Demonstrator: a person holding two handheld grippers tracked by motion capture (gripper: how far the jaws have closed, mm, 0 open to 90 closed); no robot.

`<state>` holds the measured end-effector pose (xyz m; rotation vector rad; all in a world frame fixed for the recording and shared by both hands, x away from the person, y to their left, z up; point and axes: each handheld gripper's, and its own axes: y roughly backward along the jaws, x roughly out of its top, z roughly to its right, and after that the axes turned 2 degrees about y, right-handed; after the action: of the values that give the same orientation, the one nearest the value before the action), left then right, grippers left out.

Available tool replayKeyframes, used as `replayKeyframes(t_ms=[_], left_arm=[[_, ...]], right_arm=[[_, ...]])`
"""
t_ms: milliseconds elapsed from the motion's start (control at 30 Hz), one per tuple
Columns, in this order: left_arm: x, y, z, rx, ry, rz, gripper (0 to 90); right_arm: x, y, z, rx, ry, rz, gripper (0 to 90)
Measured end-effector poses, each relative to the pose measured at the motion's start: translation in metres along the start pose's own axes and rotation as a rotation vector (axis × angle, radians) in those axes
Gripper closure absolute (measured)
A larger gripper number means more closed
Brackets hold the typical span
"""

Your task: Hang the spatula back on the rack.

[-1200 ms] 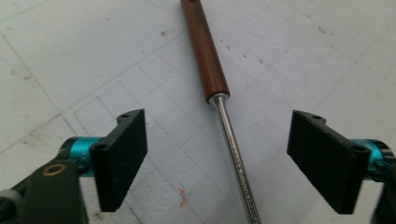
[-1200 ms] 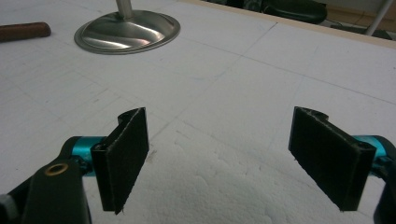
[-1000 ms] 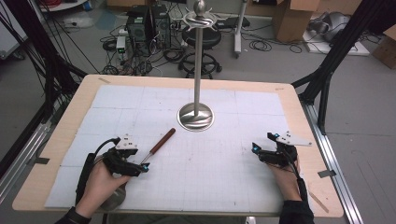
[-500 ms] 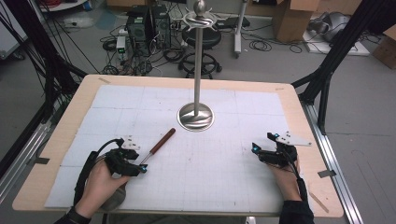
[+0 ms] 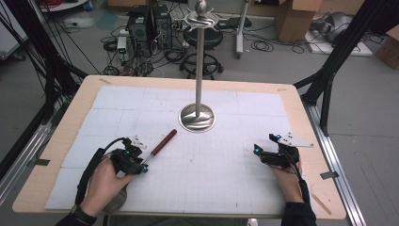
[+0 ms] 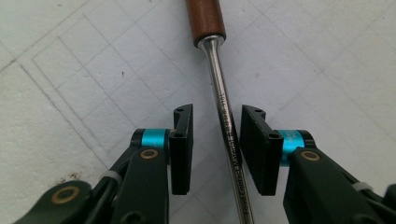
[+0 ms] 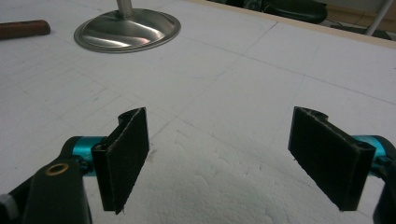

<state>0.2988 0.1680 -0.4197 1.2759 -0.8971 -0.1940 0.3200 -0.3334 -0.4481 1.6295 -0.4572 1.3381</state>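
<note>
- My left gripper straddles the steel shaft of the wooden-handled tool; its jaws have just been closing, yet a gap shows on both sides, so nothing is clamped.
- The tool lies flat on the white mat, in front of the metal stand and to its left, handle end towards the base, so the thin shaft faces me.
- My right gripper, jaws wide apart, rests in front of the stand to its right, out of the way.

The table is overlooked from above. The mat is viewed closely along each gripper's jaws; the stand's base is shared with the right gripper view.
</note>
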Motion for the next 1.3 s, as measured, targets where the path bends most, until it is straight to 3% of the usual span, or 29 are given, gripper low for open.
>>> replayKeyframes(t_ms=[167, 267, 433, 667, 833, 933, 1200, 1300], left_arm=[[0.001, 0.000, -0.004, -0.032, 0.017, 0.000, 71.1], [0.003, -0.001, -0.007, -0.036, 0.019, -0.001, 79.0], [0.002, -0.001, -0.007, -0.037, 0.024, 0.003, 79.3], [-0.003, -0.001, -0.013, -0.082, -0.015, 0.059, 84.1], [-0.003, -0.001, -0.012, -0.043, -0.051, 0.098, 84.3], [-0.003, 0.004, -0.018, -0.076, -0.045, 0.166, 84.3], [-0.007, 0.030, -0.025, -0.114, -0.048, 0.471, 84.4], [-0.007, 0.036, -0.026, -0.128, -0.041, 0.536, 84.4]], right_arm=[[0.000, 0.000, 0.000, 0.000, 0.002, -0.002, 19.6], [0.000, 0.000, 0.000, -0.002, 0.001, -0.005, 19.6], [0.000, -0.001, 0.000, -0.001, -0.001, -0.005, 19.6], [0.000, 0.000, 0.000, 0.000, 0.000, -0.006, 19.6], [0.000, 0.000, 0.000, 0.002, 0.001, -0.003, 19.6], [0.000, 0.000, 0.000, 0.001, -0.001, -0.004, 19.6], [0.000, 0.000, 0.000, -0.001, 0.001, -0.005, 19.6], [0.000, 0.000, 0.000, 0.000, 0.005, -0.006, 19.6]])
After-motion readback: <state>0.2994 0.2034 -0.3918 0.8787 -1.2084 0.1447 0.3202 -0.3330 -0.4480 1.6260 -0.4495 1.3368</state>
